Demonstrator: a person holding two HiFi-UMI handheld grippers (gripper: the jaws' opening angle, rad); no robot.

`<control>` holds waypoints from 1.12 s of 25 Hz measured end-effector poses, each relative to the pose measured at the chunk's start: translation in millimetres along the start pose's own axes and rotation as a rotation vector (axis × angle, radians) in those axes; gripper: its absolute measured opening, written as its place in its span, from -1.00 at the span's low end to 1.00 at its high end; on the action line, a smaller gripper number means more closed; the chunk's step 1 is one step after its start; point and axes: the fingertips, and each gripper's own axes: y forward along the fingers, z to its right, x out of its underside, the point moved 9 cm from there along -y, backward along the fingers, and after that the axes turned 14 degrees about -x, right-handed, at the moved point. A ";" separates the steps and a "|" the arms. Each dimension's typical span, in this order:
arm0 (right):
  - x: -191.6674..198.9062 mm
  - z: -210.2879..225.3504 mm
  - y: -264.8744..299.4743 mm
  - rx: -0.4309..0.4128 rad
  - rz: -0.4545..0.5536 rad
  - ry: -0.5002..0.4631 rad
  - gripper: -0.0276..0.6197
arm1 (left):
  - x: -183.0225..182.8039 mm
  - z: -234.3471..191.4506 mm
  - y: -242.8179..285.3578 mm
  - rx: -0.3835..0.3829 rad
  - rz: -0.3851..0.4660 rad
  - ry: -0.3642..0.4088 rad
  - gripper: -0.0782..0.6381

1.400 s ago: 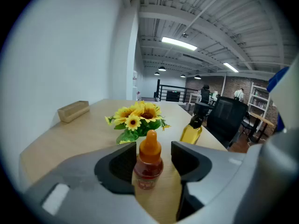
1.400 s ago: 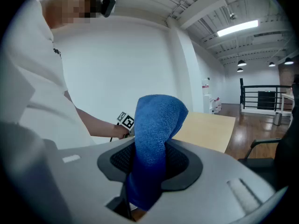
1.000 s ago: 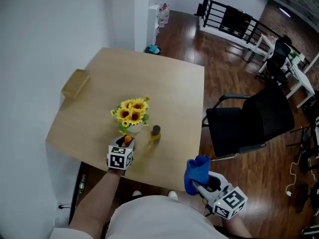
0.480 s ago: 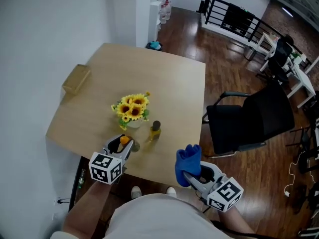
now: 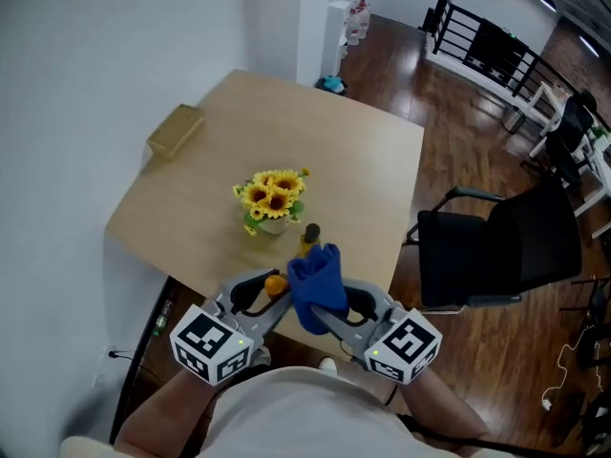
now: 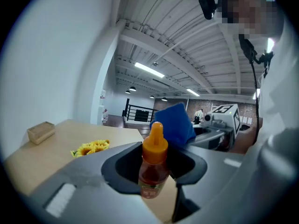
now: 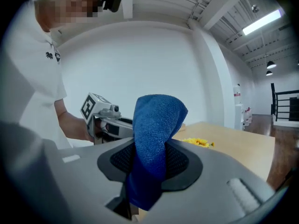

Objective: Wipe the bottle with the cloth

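1. Bottle [image 6: 152, 169], small, with an orange dropper cap, stands upright, pinched at its body between the jaws of the left gripper [image 5: 268, 289]. It is lifted off the table, probably so every side can be reached.
2. Blue cloth [image 5: 315, 277] is clamped in the right gripper [image 7: 150, 163]. A folded bunch sticks out past the jaw tips, giving a soft pad to wipe with.
3. Both grippers are close in front of the person's chest and angled toward each other. From the head view, the cloth sits just beside the orange cap; whether they touch cannot be told.
4. Wiping looks ready to begin, judging by this pose.
5. Beyond them, on the wooden table [image 5: 286, 122], a second, dark-capped bottle [image 5: 311, 236] stands next to a pot of sunflowers [image 5: 275, 195].
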 end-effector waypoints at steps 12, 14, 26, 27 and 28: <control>102.2 28.0 -33.1 -0.001 -0.190 0.145 -0.45 | -24.2 21.4 -27.4 -0.106 0.050 -0.077 -0.33; 89.2 18.9 -39.7 -0.019 -0.162 0.115 -0.45 | -22.8 21.6 -25.9 -0.123 0.041 -0.075 -0.33; 53.9 -32.7 -18.7 -0.194 -0.135 -0.101 -0.45 | -30.6 45.7 -18.7 -0.143 0.063 -0.099 -0.33; 65.2 -28.3 -18.3 -0.185 -0.152 -0.083 -0.45 | -33.1 47.2 -20.5 -0.145 0.068 -0.098 -0.33; 76.6 -23.4 -18.8 -0.175 -0.175 -0.062 -0.45 | -35.0 48.3 -22.5 -0.146 0.072 -0.097 -0.33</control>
